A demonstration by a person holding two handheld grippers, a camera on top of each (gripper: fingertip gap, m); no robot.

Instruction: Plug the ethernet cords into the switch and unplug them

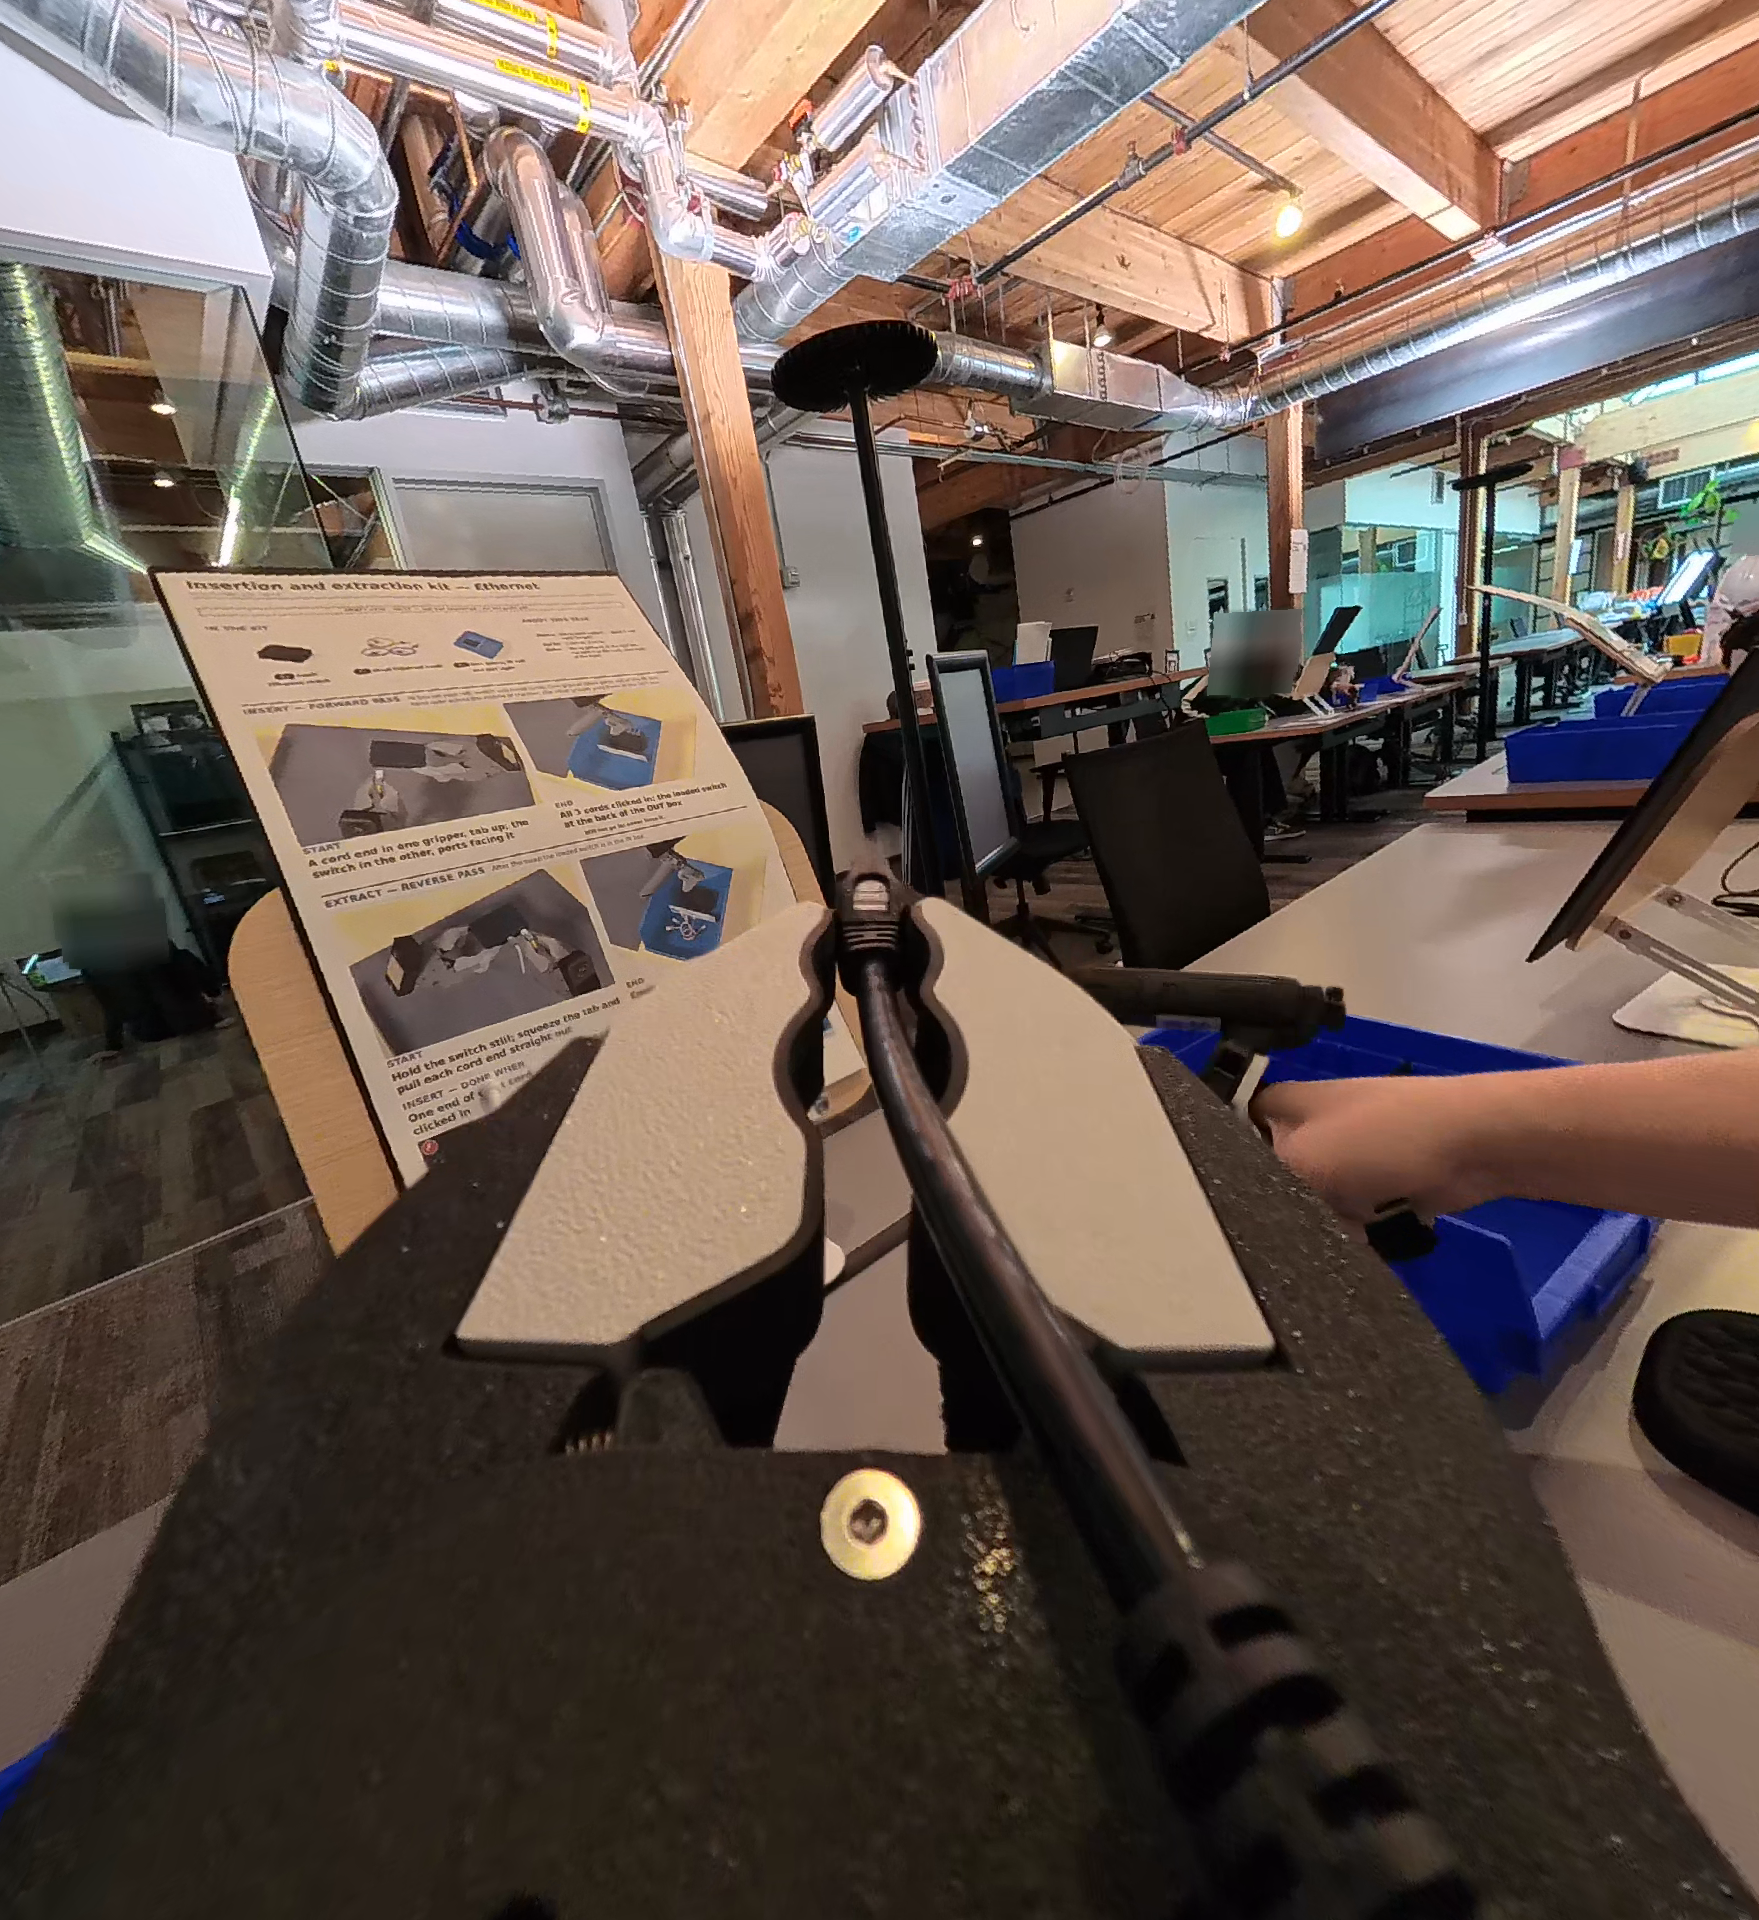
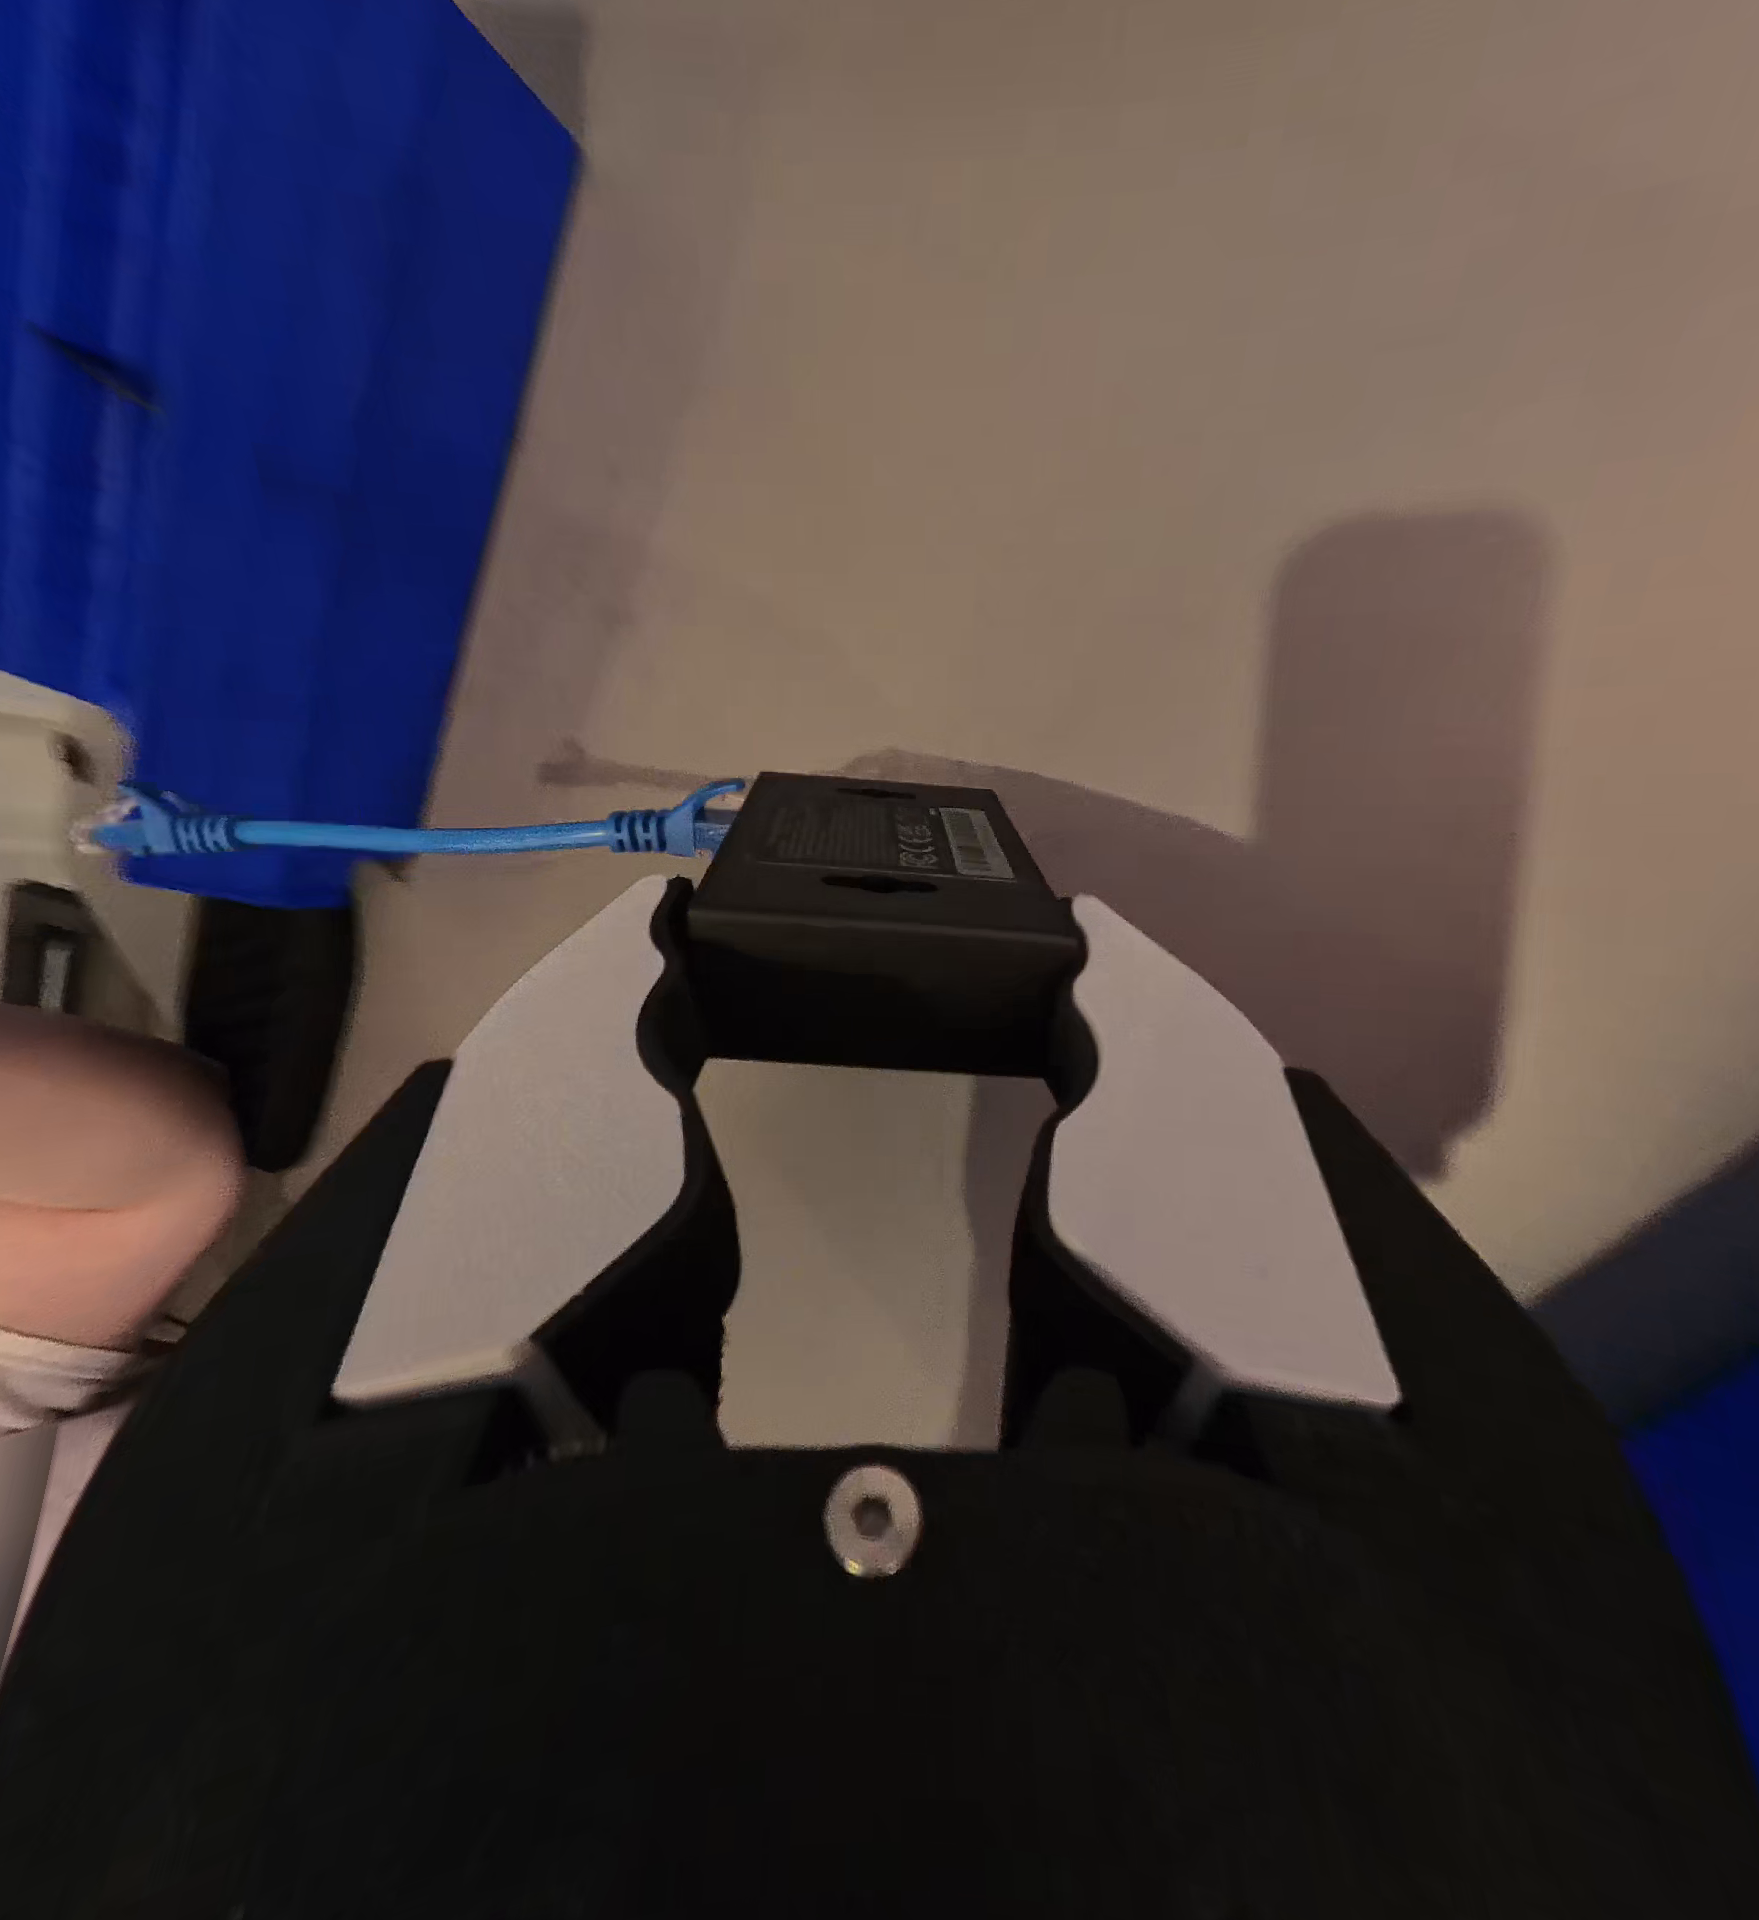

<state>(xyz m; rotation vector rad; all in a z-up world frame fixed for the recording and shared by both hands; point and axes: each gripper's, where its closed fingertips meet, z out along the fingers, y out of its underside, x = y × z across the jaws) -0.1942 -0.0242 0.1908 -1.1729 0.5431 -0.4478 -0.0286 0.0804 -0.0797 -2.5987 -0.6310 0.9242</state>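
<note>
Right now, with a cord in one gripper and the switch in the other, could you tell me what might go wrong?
The left gripper pinches the black cord just behind its plug, so it may twist during insertion. The blue cord hanging from the switch could snag on the blue bin. The right gripper holds only the switch's near end.

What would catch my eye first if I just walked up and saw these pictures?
Probably the black ethernet cord, pinched near its plug between the left gripper's fingers and held up in front of a propped instruction sheet. Next, the small black switch clamped in the right gripper over a pale table, with a blue cord plugged into its left side, its other end free beside a blue bin.
</note>
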